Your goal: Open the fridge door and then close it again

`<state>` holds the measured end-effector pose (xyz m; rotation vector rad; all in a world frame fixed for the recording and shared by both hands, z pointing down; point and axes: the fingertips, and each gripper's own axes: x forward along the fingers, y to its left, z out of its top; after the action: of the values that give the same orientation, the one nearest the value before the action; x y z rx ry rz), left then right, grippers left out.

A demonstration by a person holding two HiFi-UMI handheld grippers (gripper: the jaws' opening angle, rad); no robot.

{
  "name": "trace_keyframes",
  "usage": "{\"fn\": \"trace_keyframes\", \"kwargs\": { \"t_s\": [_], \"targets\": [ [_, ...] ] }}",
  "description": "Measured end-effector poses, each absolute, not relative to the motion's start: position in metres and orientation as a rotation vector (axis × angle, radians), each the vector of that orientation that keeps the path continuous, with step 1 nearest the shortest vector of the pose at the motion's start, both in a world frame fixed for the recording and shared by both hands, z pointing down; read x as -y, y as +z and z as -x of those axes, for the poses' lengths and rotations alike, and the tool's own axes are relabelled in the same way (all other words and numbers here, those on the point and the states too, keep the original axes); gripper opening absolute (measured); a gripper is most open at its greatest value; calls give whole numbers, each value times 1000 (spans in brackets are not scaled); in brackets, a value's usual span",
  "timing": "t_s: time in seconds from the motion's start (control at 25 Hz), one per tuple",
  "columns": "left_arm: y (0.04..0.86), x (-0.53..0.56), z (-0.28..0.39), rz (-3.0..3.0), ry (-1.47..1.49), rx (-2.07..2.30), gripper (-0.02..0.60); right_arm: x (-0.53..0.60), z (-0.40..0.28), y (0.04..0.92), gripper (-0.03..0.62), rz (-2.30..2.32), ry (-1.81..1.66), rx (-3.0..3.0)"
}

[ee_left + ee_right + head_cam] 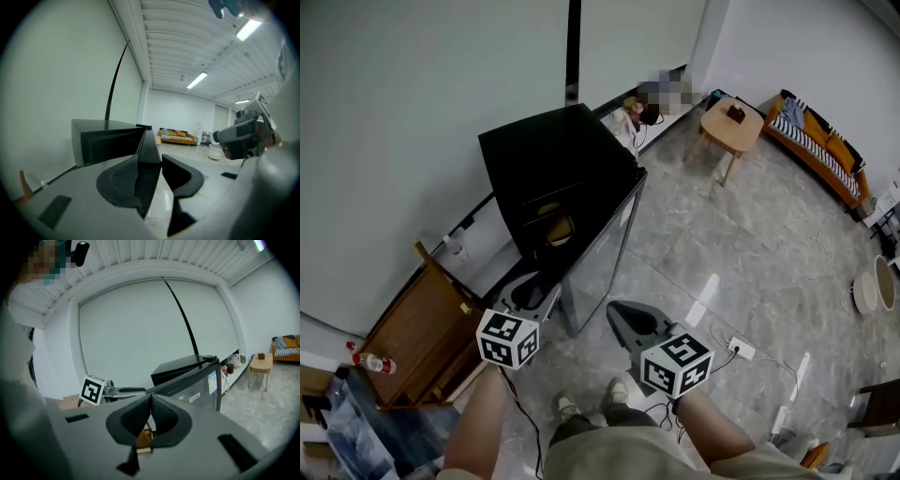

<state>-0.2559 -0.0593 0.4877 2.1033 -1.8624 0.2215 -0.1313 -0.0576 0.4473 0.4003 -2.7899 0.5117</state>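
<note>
Low black fridge, matte top, stands on the grey tile floor with its back to the pale wall. A wooden cabinet is near its left side.

The fridge door stands well out from the body, its free edge toward the person. Its face is glossy and dark and mirrors the floor. 2 labels sit near its upper corner. The dark interior is exposed, with something tan inside that is too unclear to name.

The left gripper has its jaws wide, 1 on each face of the door's free edge, pads against it. The right gripper has its jaws pressed together with nothing between, held apart from the door's outer face.
</note>
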Motion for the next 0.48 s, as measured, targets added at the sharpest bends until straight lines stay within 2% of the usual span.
{"fn": "trace_keyframes", "kwargs": {
  "t_s": [0.48],
  "targets": [
    [485,51,207,-2185,298,1737,143,63,94,445,-3,-492,487,2770]
  ]
}}
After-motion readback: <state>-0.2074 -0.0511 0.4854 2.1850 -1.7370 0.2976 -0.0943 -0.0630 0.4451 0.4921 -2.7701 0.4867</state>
